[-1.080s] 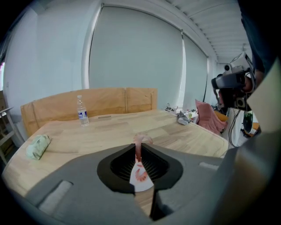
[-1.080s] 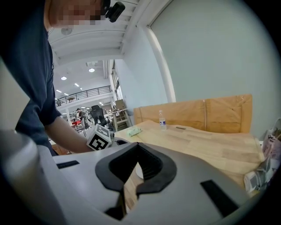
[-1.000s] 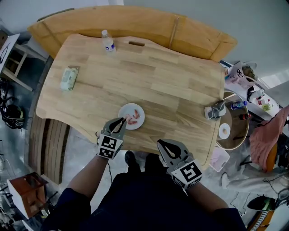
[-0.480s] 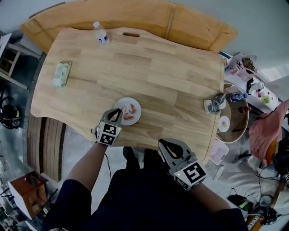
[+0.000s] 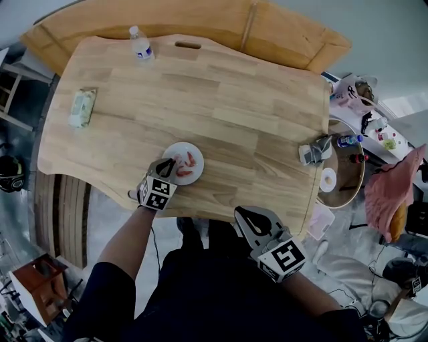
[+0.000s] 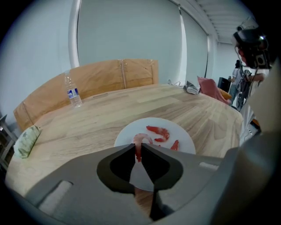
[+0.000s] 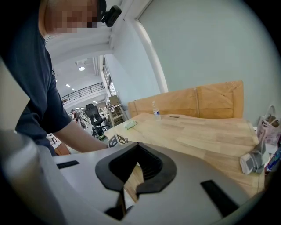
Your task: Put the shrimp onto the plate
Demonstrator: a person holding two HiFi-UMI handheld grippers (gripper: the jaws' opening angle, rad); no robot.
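Observation:
A white plate [image 5: 180, 148] sits near the front edge of the wooden table [image 5: 221, 107]; two red shrimp [image 5: 190, 159] lie on it. My left gripper [image 5: 168, 165] is at the plate's near-left rim, shut on another pink shrimp [image 6: 141, 139], which curls up from between the tips. In the left gripper view, the left gripper [image 6: 138, 147] holds that shrimp just over the plate [image 6: 131, 128], with the other shrimp [image 6: 159, 130] beyond. My right gripper [image 5: 251, 218] hovers off the table's front edge, shut with nothing in it; the right gripper [image 7: 137, 145] looks along the tabletop.
A water bottle [image 5: 139, 45] stands at the table's far left and a wipes pack [image 5: 81, 107] lies at the left edge. A grey folded item [image 5: 314, 150] rests at the right edge. A cluttered round side table [image 5: 348, 175] stands to the right. A curved wooden bench [image 5: 200, 20] runs behind.
The head view has drifted, so the table sits higher and further left. The left gripper stays at the plate's near-left rim with the shrimp. The right gripper has barely moved.

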